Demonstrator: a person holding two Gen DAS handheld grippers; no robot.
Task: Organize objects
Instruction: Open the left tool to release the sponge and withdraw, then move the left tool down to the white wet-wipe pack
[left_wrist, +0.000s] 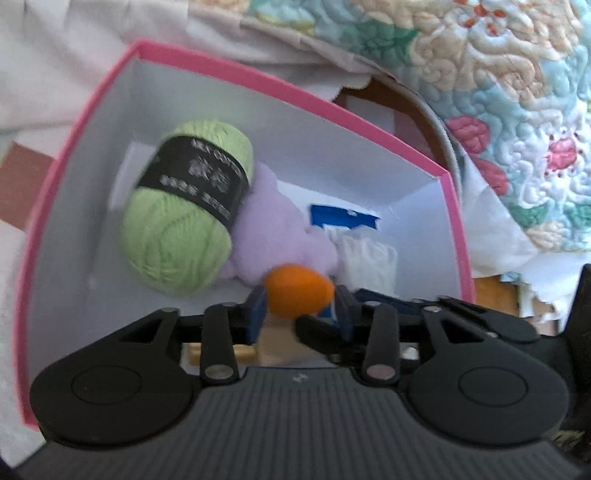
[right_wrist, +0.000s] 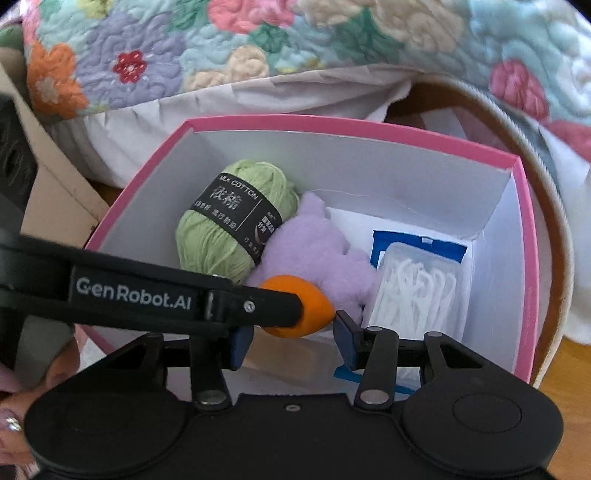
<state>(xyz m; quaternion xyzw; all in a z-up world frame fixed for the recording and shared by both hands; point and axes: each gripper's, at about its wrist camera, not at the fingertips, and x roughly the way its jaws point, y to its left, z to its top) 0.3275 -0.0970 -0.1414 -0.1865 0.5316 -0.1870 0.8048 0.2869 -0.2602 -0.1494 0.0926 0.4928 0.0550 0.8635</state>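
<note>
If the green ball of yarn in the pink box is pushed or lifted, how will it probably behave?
The green ball of yarn looks soft, so it would probably squash a little under a grip rather than slip. Its rounded oblong form suggests it may roll sideways if pushed, though the purple plush beside it could stop it. It seems light for its size. The black paper band might slide.

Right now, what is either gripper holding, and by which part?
Left gripper flanks the orange sponge at its sides; whether it grips cannot be told. Right gripper: nothing.
</note>
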